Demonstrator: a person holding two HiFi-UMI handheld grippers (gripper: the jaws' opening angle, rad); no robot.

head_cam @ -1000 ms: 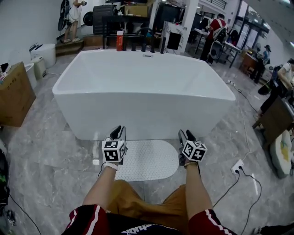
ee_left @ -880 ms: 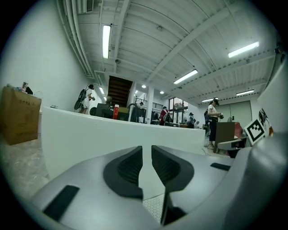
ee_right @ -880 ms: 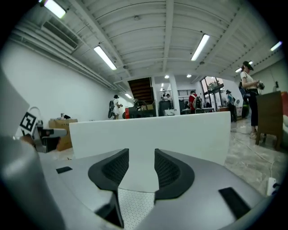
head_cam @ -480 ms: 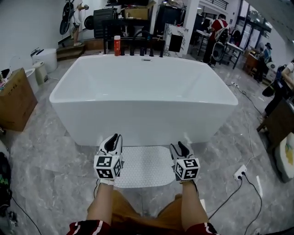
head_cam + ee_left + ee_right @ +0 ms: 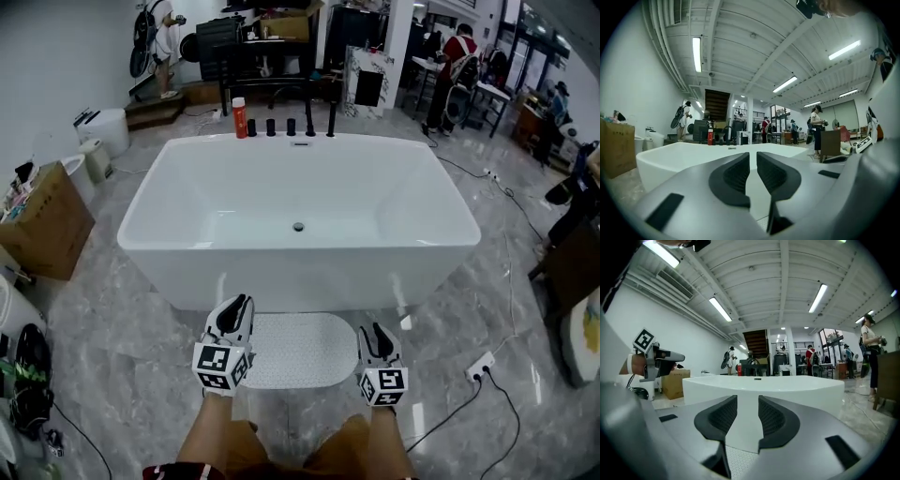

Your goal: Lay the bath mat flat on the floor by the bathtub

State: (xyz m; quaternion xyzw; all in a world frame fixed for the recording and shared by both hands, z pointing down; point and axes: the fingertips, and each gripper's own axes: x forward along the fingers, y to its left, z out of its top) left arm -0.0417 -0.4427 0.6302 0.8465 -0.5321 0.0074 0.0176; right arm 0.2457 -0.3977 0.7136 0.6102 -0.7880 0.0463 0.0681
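From my end, the left gripper (image 5: 236, 306) and the right gripper (image 5: 373, 334) hang side by side on the near side of the tub (image 5: 298, 274), both pointing level at its near wall and neither holding anything. The left jaws stand only a thin slit apart with bare tub showing through. The right jaws have just been closing but keep a wider gap, and nothing is between them either. Past and below them the mat (image 5: 302, 349) lies flat on the floor, touching or just short of the tub's near wall (I cannot tell which), its long axis running along that wall. It sits between the two grippers: the left one covers the mat's left end in the head view, and the right one sits just beside its rounded right end, so neither hand is clearly nearer. I judge the laying done. Any touch-up would mean going down and forward toward the tub, each hand to its own end.
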